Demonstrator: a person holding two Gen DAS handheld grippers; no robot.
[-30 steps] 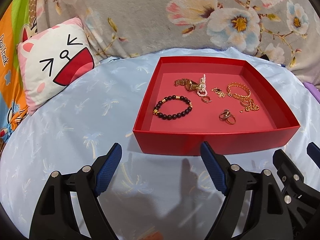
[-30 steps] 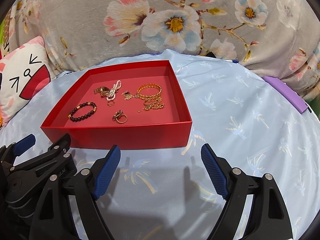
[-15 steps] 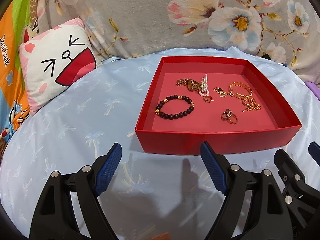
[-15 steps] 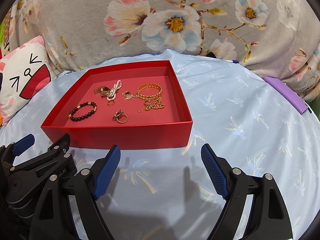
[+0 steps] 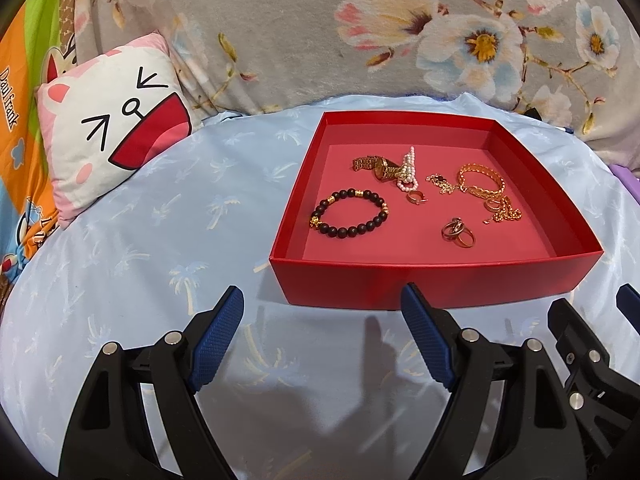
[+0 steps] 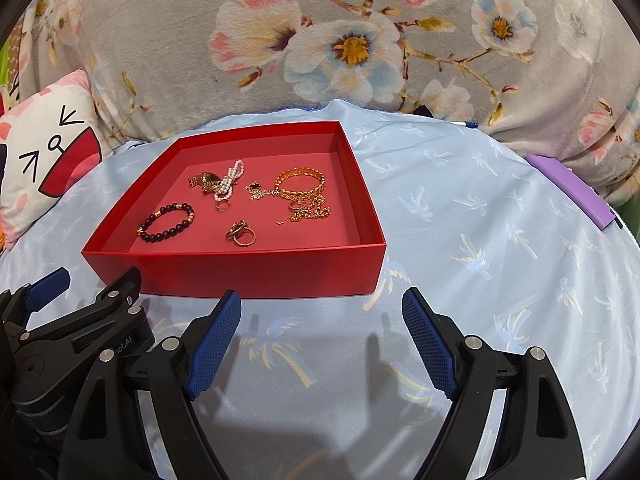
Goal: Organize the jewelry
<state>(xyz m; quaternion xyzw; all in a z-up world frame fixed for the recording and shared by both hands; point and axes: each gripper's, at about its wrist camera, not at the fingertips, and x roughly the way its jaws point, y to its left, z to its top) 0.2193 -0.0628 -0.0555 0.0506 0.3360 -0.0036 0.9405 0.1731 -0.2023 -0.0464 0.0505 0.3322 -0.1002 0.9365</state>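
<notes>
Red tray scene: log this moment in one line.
left tongs open | right tongs open | jewelry in red tray | nothing held

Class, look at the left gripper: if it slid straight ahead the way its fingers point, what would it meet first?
Probably the near wall of the red tray. The left gripper is open and empty, just short of it, though depth is uncertain.

Left gripper (image 5: 322,312), right gripper (image 6: 321,314): jaws apparently wide.

Ahead of our left gripper (image 5: 322,334) the red tray's near wall (image 5: 420,284) bars a level approach; above its rim we pass freely. Our right gripper (image 6: 322,334) faces bare bedsheet (image 6: 460,240) right of it.
</notes>
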